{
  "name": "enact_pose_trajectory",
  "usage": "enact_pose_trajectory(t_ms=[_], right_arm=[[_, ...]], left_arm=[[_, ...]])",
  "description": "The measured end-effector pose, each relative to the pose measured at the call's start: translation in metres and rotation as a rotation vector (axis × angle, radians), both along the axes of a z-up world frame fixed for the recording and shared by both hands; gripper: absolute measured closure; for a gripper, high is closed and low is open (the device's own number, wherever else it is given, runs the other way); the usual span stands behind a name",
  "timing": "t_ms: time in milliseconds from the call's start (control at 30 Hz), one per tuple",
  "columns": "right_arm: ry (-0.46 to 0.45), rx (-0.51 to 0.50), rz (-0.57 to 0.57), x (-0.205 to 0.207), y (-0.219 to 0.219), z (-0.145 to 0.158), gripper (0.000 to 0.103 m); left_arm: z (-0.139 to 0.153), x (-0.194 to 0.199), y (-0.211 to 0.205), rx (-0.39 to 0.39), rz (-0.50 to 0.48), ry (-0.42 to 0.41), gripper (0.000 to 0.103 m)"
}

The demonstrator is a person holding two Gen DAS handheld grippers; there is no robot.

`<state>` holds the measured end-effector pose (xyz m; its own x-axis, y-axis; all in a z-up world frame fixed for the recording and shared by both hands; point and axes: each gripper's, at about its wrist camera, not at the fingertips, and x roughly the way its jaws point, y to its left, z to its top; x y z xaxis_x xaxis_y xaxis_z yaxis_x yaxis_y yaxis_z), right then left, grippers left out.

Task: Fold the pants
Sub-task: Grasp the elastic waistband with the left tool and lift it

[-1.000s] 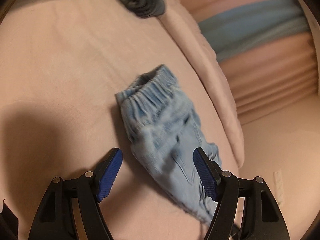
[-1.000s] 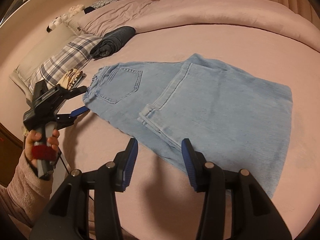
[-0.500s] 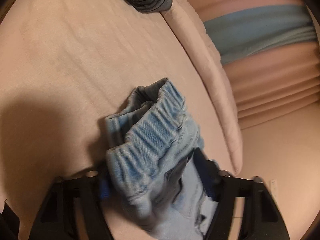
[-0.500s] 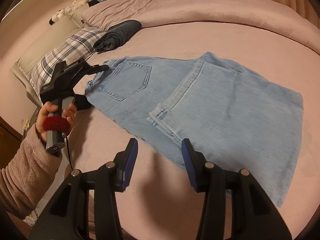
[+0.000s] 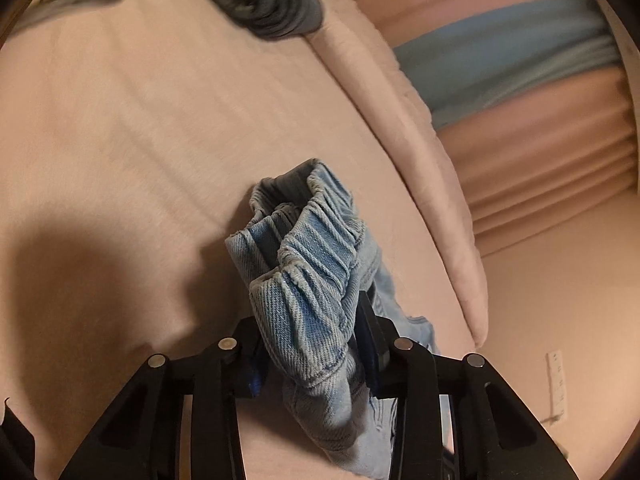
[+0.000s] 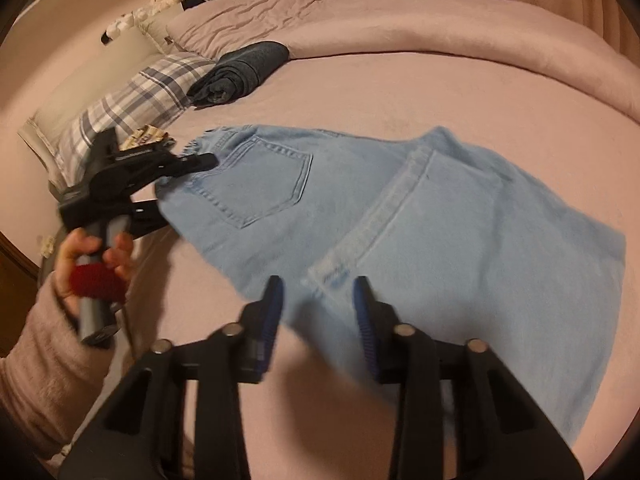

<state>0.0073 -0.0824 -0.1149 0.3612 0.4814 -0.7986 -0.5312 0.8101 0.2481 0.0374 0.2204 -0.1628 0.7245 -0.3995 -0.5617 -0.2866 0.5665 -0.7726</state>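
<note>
Light blue denim pants [image 6: 420,216] lie on the pink bed, folded once, with a back pocket facing up and the leg hems laid over the middle. My left gripper [image 5: 316,344] is shut on the bunched elastic waistband [image 5: 312,264] and lifts it off the bed; it also shows at the left of the right wrist view [image 6: 176,188], clamped on the waist end. My right gripper [image 6: 318,312] is open and empty, hovering just above the near edge of the pants by the hems.
A folded dark garment [image 6: 240,72] lies at the head of the bed beside a plaid pillow [image 6: 132,104]. A rolled pink duvet [image 6: 460,28] runs along the far side. Pink and blue curtains [image 5: 520,60] hang beyond the bed edge.
My left gripper moved onto the waistband, closed on it and raised it. My right gripper moved forward to the near edge of the pants, still open.
</note>
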Motion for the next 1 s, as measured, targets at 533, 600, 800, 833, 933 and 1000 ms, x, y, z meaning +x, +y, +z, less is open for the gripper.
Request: enact_pose_trajectory(t_ms=[533,600,800,833,933,1000], right_arm=[[0.076,-0.057,-0.031,0.034,0.022,-0.04,0.081],[0.107,0.011,-0.044,0.035,0.013,-0.037,0.079],[0.27,0.494,-0.272,0.044,-0.078,-0.014,0.047],[0.293,0.589,-0.294,0.046,-0.093,-0.008,0.042],[0.32,0.757,-0.29,0.051,-0.115,0.016,0.016],[0.313,0.697,-0.256,0.055,-0.105,0.031,0.002]], left_arm=[[0.081,-0.011,-0.085,0.279,-0.204,-0.228,0.08],[0.089,-0.013,-0.105,0.333,-0.254,-0.253,0.081],[0.094,-0.019,-0.17,0.517,-0.4,-0.286,0.081],[0.093,-0.018,-0.181,0.545,-0.426,-0.286,0.081],[0.087,-0.024,-0.205,0.646,-0.484,-0.29,0.081],[0.083,-0.028,-0.218,0.704,-0.516,-0.294,0.081]])
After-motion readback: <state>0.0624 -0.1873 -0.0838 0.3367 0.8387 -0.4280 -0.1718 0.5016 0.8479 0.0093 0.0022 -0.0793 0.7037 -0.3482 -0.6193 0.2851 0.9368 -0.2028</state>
